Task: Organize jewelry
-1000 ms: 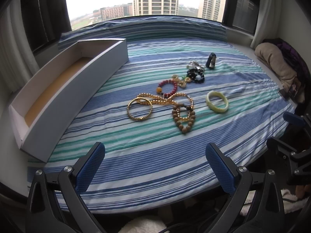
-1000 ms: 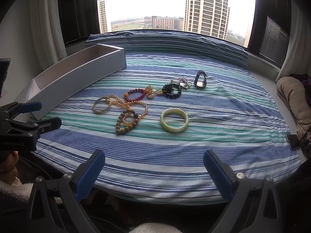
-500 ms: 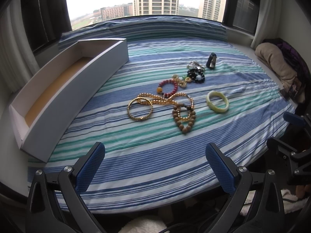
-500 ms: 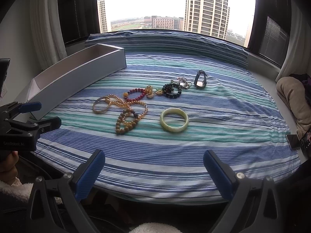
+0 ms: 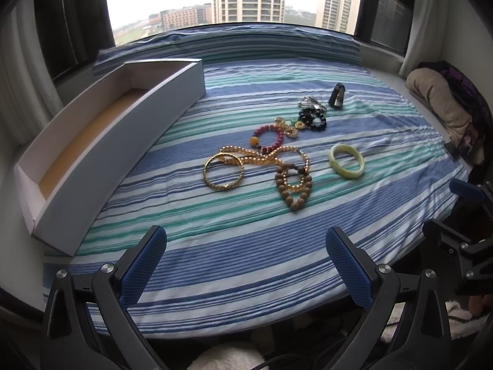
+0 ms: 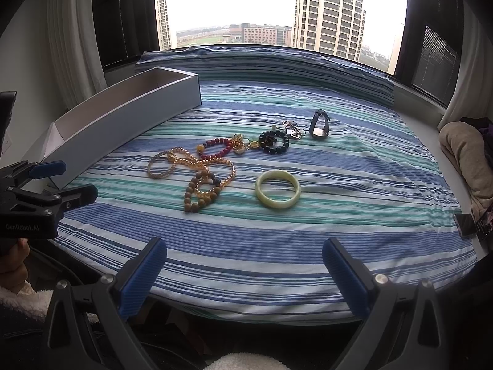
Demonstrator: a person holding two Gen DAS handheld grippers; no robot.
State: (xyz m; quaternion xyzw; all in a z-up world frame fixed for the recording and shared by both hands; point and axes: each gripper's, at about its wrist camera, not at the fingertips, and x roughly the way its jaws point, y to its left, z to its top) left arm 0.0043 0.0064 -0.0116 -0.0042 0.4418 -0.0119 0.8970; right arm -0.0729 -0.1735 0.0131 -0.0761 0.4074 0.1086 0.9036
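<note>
Woven striped cloth bedspread (image 5: 246,246) spreads matt and faintly wrinkled ahead of both sets of jaws. Left of them, the long box (image 5: 101,141) looks like smooth matt white card with a brown paper-like floor. Straight ahead, the pale green bangle (image 6: 278,188) gleams glossy and smooth, the wooden beads (image 6: 197,195) stay dull, the gold bangle (image 5: 223,171) shines metallic. The blue pads (image 6: 141,277) are ribbed.

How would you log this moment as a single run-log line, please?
left gripper: open, empty | right gripper: open, empty | jewelry: all on striped cloth | white box: empty | jade bangle: lies apart
</note>
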